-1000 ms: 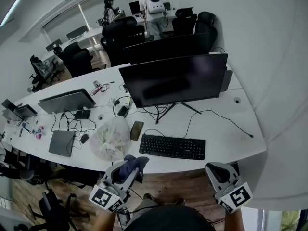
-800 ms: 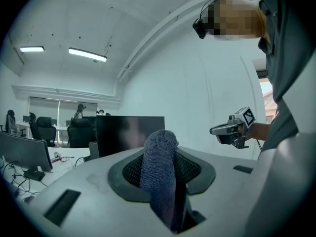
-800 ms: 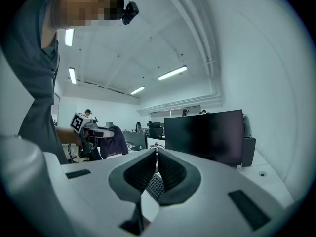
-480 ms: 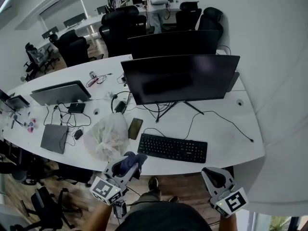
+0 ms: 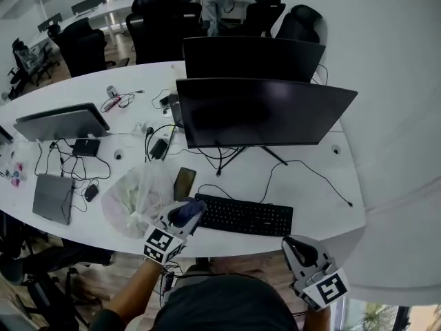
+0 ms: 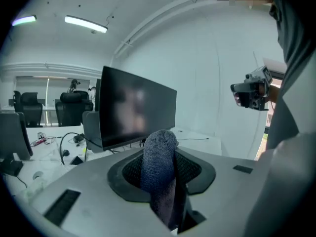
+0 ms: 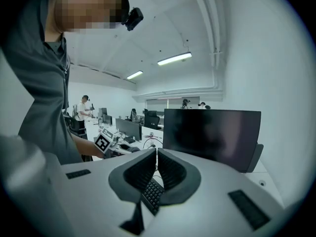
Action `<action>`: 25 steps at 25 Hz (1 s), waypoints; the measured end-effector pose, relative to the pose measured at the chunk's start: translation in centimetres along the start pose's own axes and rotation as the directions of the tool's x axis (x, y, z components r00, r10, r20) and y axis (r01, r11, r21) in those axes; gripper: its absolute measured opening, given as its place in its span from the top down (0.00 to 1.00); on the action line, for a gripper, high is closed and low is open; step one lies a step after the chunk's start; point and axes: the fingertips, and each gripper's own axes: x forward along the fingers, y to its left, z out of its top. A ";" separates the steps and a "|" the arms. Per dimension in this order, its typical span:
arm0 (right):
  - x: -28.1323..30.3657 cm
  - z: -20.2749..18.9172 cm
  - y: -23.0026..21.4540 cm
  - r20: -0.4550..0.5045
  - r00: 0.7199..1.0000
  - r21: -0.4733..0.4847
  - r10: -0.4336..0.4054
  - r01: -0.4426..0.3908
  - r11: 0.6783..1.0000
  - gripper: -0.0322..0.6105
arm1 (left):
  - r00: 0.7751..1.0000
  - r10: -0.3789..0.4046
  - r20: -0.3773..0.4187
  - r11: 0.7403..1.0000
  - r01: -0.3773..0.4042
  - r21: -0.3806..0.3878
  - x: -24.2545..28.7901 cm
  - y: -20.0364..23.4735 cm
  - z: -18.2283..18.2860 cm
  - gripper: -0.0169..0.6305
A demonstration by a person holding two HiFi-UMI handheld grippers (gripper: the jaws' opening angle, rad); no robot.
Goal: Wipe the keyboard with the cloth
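Note:
A black keyboard (image 5: 244, 215) lies on the white desk (image 5: 310, 192) in front of a dark monitor (image 5: 262, 112). My left gripper (image 5: 187, 212) is shut on a blue-grey cloth (image 5: 185, 212) and hovers at the keyboard's left end. In the left gripper view the cloth (image 6: 160, 167) bulges up between the black pads. My right gripper (image 5: 300, 248) is shut with nothing in it, below the desk's front edge near the keyboard's right end. In the right gripper view part of the keyboard (image 7: 150, 195) shows beneath the closed jaws.
A clear plastic bag (image 5: 134, 197) and a phone (image 5: 182, 183) lie left of the keyboard. Cables (image 5: 310, 174) run from the monitor stand across the desk. Laptops (image 5: 52, 197) and adapters sit far left. A second monitor (image 5: 251, 55) and office chairs (image 5: 158, 19) stand behind.
My left gripper has moved forward and down with the cloth, from below the desk edge to the keyboard's left end. The right gripper has shifted slightly closer to the desk.

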 end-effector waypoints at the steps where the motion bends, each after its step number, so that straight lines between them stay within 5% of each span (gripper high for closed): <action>1: 0.4 0.1 0.0 -0.002 1.000 0.004 -0.011 0.011 1.000 0.93 | 1.000 -0.008 -0.026 1.000 0.008 -0.003 1.2 0.8 -1.1 0.80; 7: 0.9 -1.3 -1.5 -0.084 0.995 0.042 -0.050 0.054 0.998 0.93 | 0.969 -0.014 -0.247 0.999 0.027 0.048 7.2 2.8 -10.1 0.80; 12: 1.1 -1.8 -4.0 -0.132 0.990 0.040 -0.039 0.045 0.998 0.93 | 0.890 -0.025 -0.456 0.991 0.083 0.107 8.8 0.5 -18.5 0.80; 16: 1.3 -2.6 -5.0 -0.153 0.988 0.063 -0.019 0.029 0.998 0.93 | 0.859 -0.075 -0.506 0.990 0.125 0.065 6.0 -3.5 -21.8 0.80; 18: 1.3 -3.0 -5.5 -0.157 0.987 0.058 -0.011 0.020 0.998 0.93 | 0.867 -0.076 -0.493 0.994 0.105 0.031 5.4 -4.2 -21.8 0.80; 23: 1.5 -3.4 -5.8 -0.164 0.986 0.058 0.013 -0.004 0.998 0.93 | 0.927 0.025 -0.375 0.999 -0.008 0.047 9.7 0.8 -16.9 0.80; 25: 1.8 -3.8 -5.8 -0.169 0.985 0.059 0.020 -0.010 0.998 0.93 | 0.928 0.036 -0.370 0.999 -0.024 0.036 12.4 3.0 -16.2 0.80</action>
